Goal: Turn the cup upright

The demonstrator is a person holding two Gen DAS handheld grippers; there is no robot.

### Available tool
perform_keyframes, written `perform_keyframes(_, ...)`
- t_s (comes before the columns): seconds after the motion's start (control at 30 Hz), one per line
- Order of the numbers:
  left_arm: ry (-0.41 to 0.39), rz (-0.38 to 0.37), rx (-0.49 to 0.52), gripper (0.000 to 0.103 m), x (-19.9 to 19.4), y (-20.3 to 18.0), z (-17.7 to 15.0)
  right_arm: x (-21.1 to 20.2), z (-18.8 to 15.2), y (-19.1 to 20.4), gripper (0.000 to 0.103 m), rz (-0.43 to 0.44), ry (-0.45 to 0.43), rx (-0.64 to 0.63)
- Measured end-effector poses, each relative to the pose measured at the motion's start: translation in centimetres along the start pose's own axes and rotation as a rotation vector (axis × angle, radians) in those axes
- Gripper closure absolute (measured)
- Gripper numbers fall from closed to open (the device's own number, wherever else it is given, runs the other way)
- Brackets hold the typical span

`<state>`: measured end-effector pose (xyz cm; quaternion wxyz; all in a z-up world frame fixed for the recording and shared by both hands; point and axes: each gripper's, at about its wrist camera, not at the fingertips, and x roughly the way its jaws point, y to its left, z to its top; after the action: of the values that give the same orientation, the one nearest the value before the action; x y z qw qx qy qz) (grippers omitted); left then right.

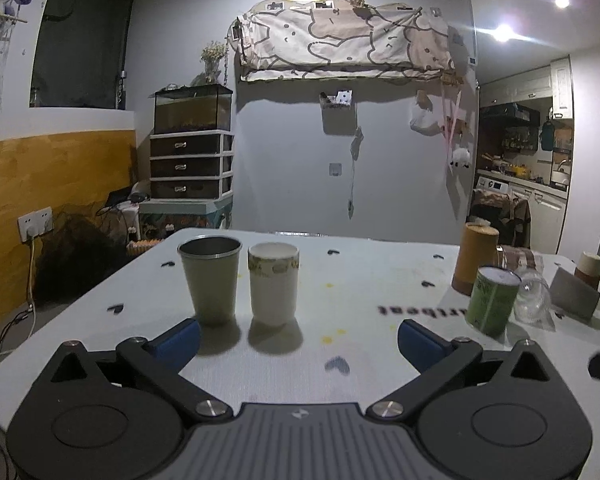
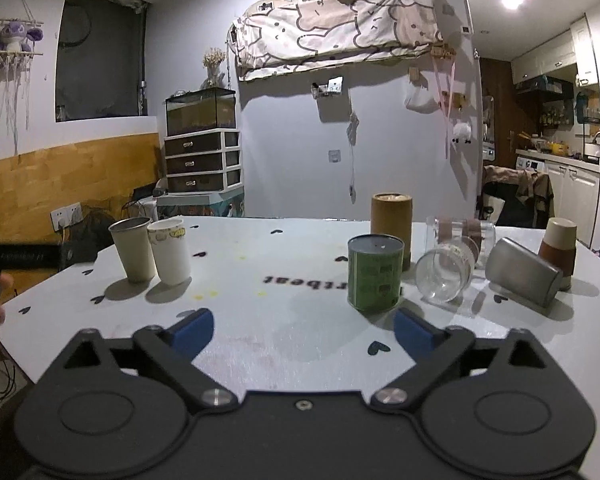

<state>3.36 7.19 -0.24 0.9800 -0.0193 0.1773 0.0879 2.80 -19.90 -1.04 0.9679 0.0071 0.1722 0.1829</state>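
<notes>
A steel cup and a white paper cup stand upright side by side on the white table; both also show in the right wrist view, the steel cup left of the paper cup. A green cup stands mouth down; it shows in the left wrist view. A clear glass and a grey metal cup lie on their sides. My left gripper is open and empty just before the upright cups. My right gripper is open and empty just before the green cup.
A tall brown cylinder stands behind the green cup. A second clear glass lies behind the first. A brown and cream cup stands mouth down at the far right. The table's left edge is close.
</notes>
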Motion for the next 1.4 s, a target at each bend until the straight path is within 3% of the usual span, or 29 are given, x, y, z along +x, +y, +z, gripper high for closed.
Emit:
perform_keyframes(0.27,0.012,0.024,-0.007,0.000,-2.4,-1.1,-1.9,-0.3,0.0,0.6,0.000,-0.029,-0.003,-0.031)
perform_keyframes(0.57,0.045,0.002,0.001,0.000,-3.3,-2.4,-3.3,-0.4,-0.1,0.9,0.000,-0.040,0.000,-0.040)
perform_keyframes(1.4,0.044,0.005,0.008,0.000,-3.7,-2.8,-3.3,-0.7,-0.4,0.7,0.000,-0.060,0.015,-0.044)
